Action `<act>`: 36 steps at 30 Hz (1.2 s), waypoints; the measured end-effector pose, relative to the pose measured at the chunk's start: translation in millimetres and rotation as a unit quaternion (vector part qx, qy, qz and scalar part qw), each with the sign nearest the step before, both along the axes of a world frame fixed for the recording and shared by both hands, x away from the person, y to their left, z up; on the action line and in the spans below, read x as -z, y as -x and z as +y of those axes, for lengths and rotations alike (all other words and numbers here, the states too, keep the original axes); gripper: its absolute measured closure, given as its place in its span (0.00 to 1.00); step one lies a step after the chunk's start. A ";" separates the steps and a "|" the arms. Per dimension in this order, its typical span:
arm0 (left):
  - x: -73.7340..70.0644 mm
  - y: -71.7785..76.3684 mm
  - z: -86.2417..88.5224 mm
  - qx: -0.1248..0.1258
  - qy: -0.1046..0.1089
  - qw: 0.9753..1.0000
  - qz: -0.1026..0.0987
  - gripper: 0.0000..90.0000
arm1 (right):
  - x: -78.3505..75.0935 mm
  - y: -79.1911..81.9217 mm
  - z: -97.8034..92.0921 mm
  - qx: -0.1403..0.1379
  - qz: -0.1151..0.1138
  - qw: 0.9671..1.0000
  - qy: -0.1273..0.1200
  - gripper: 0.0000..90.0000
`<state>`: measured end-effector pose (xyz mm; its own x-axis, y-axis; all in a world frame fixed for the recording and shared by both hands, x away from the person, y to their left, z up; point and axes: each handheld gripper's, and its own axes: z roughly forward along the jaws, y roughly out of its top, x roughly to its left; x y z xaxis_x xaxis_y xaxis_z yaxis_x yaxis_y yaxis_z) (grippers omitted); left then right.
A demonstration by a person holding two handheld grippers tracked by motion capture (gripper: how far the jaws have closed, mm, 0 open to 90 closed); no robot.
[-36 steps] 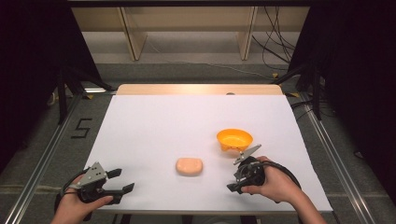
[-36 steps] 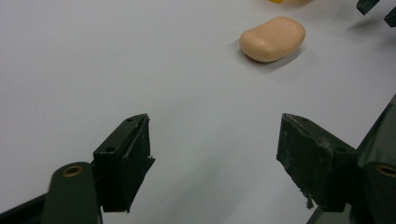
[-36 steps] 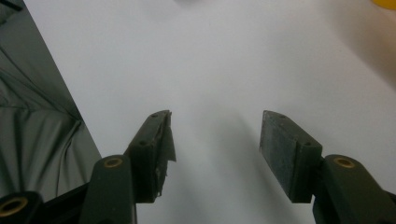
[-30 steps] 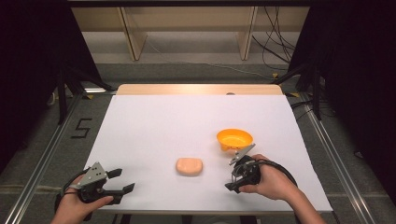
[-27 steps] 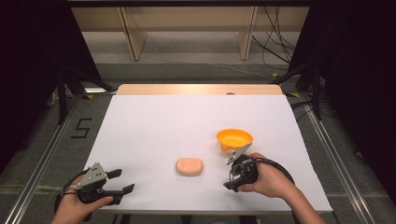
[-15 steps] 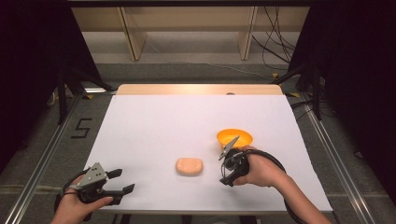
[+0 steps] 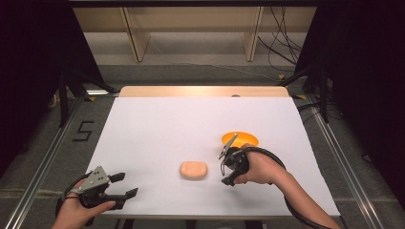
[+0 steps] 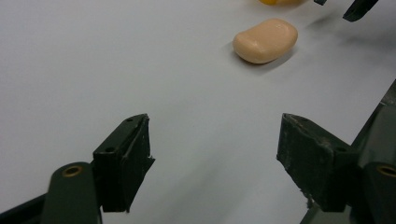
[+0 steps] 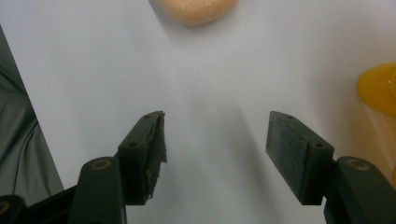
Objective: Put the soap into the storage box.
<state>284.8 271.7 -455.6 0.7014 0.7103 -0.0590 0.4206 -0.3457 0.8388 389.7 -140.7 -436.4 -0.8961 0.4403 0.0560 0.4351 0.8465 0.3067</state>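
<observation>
A peach, rounded soap-like lump (image 7: 193, 170) lies on the white table (image 7: 191, 124), front of centre. An orange bowl (image 7: 240, 139) stands to its right, a little farther back. My right gripper (image 7: 223, 172) hovers just right of the lump, open and empty, pointing left at it. In the right gripper view the lump (image 9: 196, 9) lies ahead at the top edge, beyond the open gripper (image 9: 215, 135), with the bowl (image 9: 378, 88) at the right. My left gripper (image 7: 125, 185) rests open at the front left corner. Its own view shows the open gripper (image 8: 215, 140) and the lump (image 8: 265, 40) far ahead.
The table's front edge runs close under both hands. The tips of the other gripper (image 8: 355, 7) show at the top right of the left gripper view. Grey floor (image 9: 14, 140) borders the table. Shelving legs (image 7: 136, 38) and cables (image 7: 282, 43) stand beyond the far edge.
My right gripper has moved left and slightly away from the front edge, ending close beside the peach lump. The left gripper, lump and bowl have stayed put.
</observation>
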 end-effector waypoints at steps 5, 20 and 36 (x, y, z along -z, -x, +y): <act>0.0 0.7 -0.7 -0.001 0.005 1.000 0.002 0.28 | -0.1 -2.4 2.9 -0.005 0.000 1.000 0.001 0.41; 0.2 0.4 -1.1 0.000 0.003 1.000 0.005 0.28 | 0.1 -12.4 18.9 -0.021 0.000 1.000 0.010 0.34; 0.1 0.6 -1.0 -0.001 0.005 1.000 0.004 0.28 | 0.5 -19.8 37.0 -0.040 -0.002 0.999 0.015 0.29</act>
<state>284.3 270.7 -455.7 0.6999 0.7106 -0.0719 0.4276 -0.3363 0.8391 409.4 -103.7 -436.9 -0.9287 0.3687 0.0410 0.3647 0.8872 0.2828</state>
